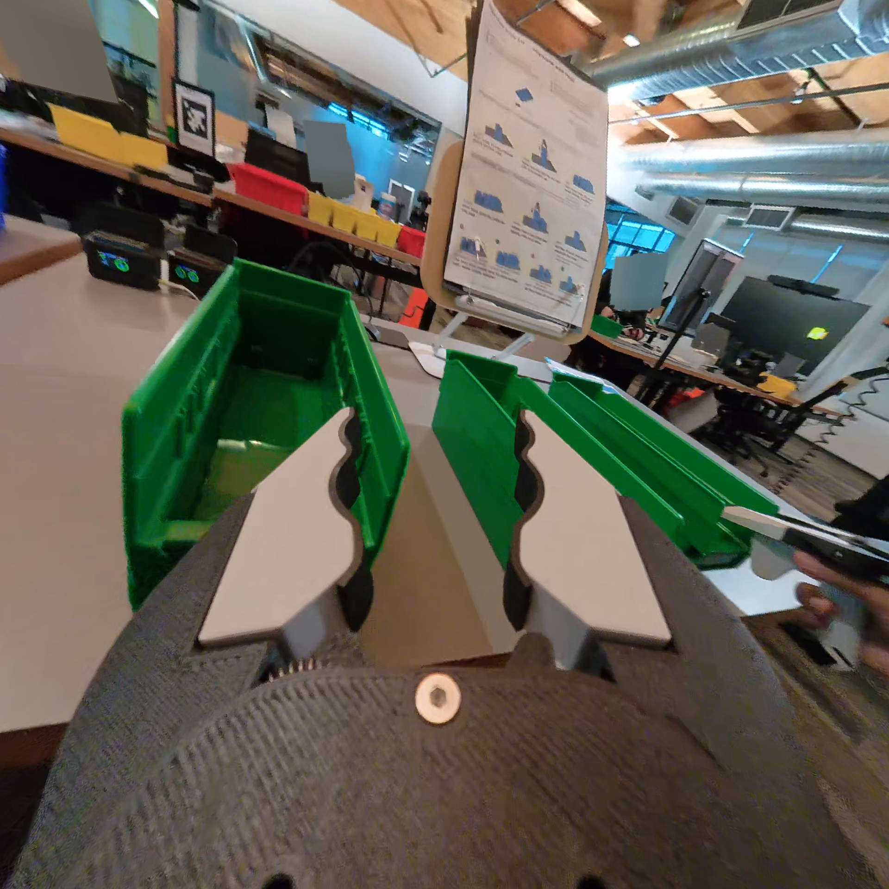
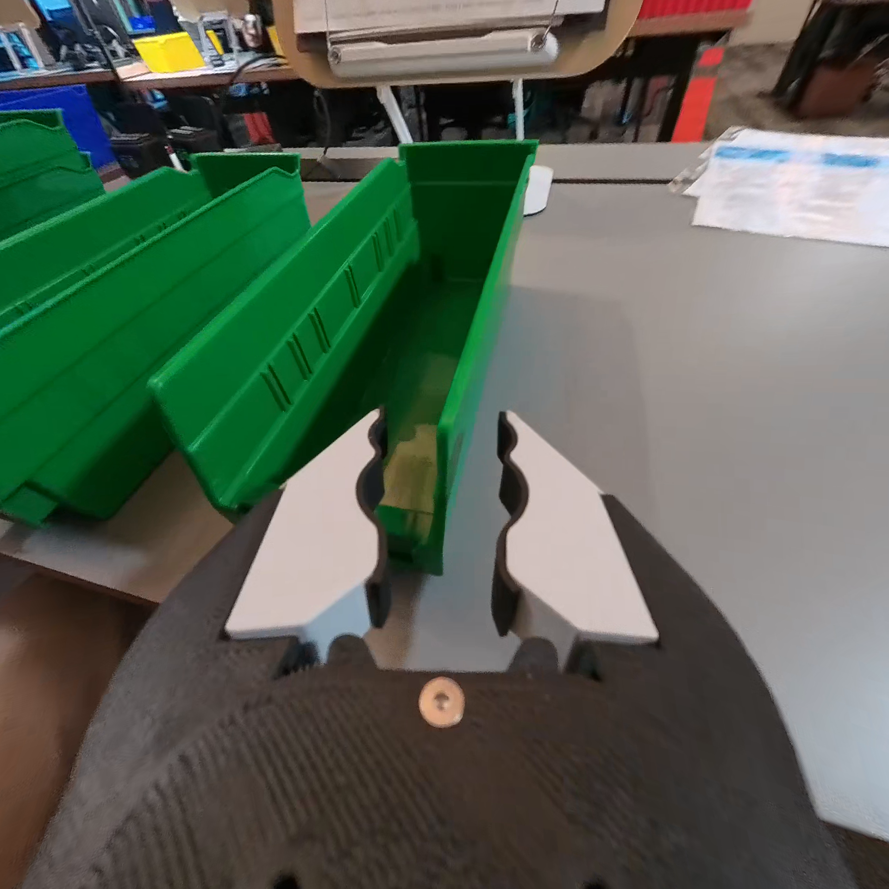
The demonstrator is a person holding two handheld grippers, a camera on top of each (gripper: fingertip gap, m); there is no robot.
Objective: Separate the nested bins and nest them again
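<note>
Three green bins stand apart, side by side, on the grey table (image 1: pixel 72 385). In the left wrist view they are the left bin (image 1: pixel 269 423), the middle bin (image 1: pixel 481 442) and the right bin (image 1: pixel 649 442). My left gripper (image 1: pixel 435 418) is open, and the left bin's right wall shows between its fingers. My right gripper (image 2: pixel 440 418) is open at the near end of the right bin (image 2: pixel 433 312), with that bin's right wall between the fingers, not pinched. It also shows in the left wrist view (image 1: pixel 750 522). The middle bin (image 2: pixel 144 312) and left bin (image 2: pixel 38 163) lie to the left.
A stand holding a printed sheet (image 1: pixel 524 168) rises behind the bins. Clear plastic sleeves (image 2: pixel 793 192) lie at the back right of the table. Two small black devices (image 1: pixel 120 260) sit at the back left. A hand (image 1: pixel 827 596) holds the right gripper near the table's front edge.
</note>
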